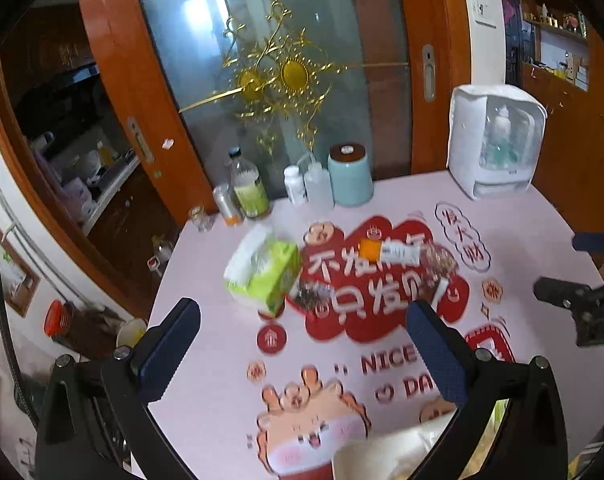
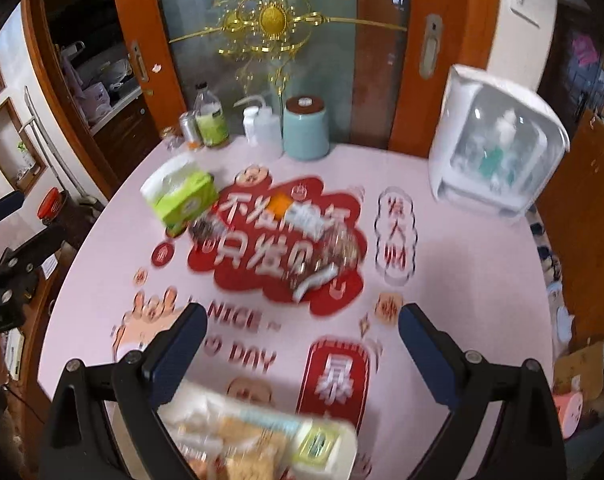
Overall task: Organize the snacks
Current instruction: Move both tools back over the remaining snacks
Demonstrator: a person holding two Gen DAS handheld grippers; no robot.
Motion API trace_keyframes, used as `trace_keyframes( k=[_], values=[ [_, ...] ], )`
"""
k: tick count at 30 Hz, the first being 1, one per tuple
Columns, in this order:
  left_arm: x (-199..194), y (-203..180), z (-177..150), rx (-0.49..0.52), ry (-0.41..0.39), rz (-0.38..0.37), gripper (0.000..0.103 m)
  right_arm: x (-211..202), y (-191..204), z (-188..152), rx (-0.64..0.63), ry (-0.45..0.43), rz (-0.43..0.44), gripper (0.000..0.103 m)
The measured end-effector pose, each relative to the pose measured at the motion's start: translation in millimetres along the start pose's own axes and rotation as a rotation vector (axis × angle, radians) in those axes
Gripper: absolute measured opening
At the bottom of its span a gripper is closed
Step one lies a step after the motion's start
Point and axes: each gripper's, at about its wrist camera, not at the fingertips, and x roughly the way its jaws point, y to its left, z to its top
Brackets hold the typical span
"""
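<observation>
Several clear snack packets lie on the pink printed table (image 1: pixel 206 380): one with an orange and white label (image 1: pixel 389 251), a dark one (image 1: pixel 311 295) beside a green tissue pack (image 1: pixel 262 272). They also show in the right wrist view: the labelled packet (image 2: pixel 298 210) and the tissue pack (image 2: pixel 180 194). A white box of snacks (image 2: pixel 262 436) sits at the near table edge below my right gripper (image 2: pixel 302 344). My left gripper (image 1: pixel 302 344) is open and empty above the table. My right gripper is open and empty too.
Bottles (image 1: pixel 250 188), a white squeeze bottle (image 1: pixel 317 184) and a teal canister (image 1: pixel 349 174) stand at the table's far edge before a glass door. A white dome-front appliance (image 1: pixel 497 140) stands far right. The right gripper's body (image 1: pixel 581 300) shows at the right edge.
</observation>
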Motion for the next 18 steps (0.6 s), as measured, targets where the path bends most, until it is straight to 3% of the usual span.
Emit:
trace_keyframes(
  k=[2,7,9,13,18],
  values=[
    [18,2,14,0.015,0.002,0.025,0.102,19,-4,18,0.003,0.013,-0.042,0.095],
    [82,10,34,-0.01,0.09,0.015,0.102,80,-6,39,0.035,0.131,-0.011,0.083],
    [119,14,36,-0.039,0.158,0.003,0.102,109,-4,40,0.042,0.185,-0.017,0.078],
    [195,27,30,-0.153,0.332,-0.101,0.1,173,-9,35,0.1,0.29,-0.012,0.07],
    [275,33,6,-0.313,0.486,-0.176,0.092,225,-21,21,0.186,0.341,-0.01,0.064]
  ],
)
